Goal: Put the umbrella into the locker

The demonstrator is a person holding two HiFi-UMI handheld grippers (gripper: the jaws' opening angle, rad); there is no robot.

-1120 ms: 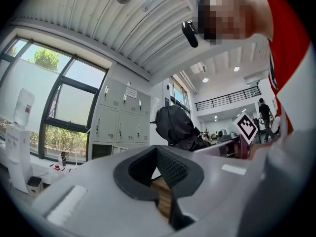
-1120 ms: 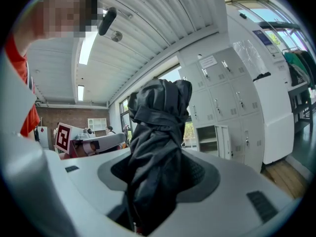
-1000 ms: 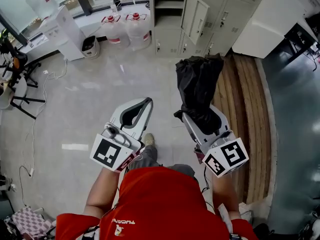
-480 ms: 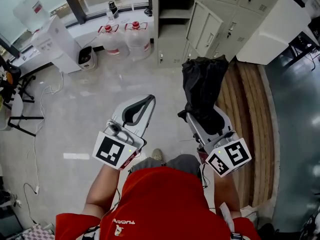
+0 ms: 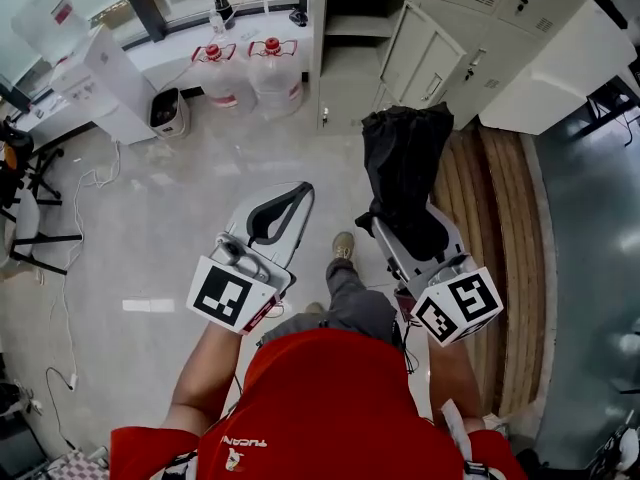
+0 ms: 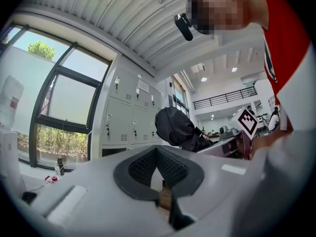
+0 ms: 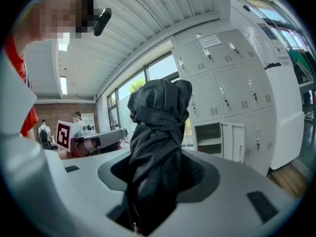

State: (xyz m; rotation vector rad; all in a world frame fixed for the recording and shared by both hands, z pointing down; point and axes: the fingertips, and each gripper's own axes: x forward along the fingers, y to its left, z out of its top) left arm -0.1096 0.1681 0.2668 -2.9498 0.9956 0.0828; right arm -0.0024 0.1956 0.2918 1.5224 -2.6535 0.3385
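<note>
The black folded umbrella (image 5: 400, 158) sticks forward out of my right gripper (image 5: 410, 226), whose jaws are shut on its lower end. In the right gripper view the umbrella (image 7: 155, 127) fills the middle, its fabric bunched between the pads. My left gripper (image 5: 298, 190) is held level beside it, jaw tips together and nothing between them. The grey lockers (image 5: 440, 8) stand ahead. One compartment (image 5: 350, 28) is open, with a shelf inside and its door (image 5: 415, 58) swung to the right. The open compartment (image 7: 210, 135) also shows in the right gripper view.
Two water jugs (image 5: 245, 68) and a white appliance (image 5: 95, 63) stand along the window wall to the left. A white cabinet (image 5: 560, 58) stands at the right, and wooden boards (image 5: 500, 228) run along the floor below it. Cables (image 5: 70, 268) and a chair base (image 5: 30, 198) lie at the far left.
The person has walked forward, so the lockers and jugs are nearer. Both grippers came along side by side. One foot now shows ahead between them. The umbrella is still gripped.
</note>
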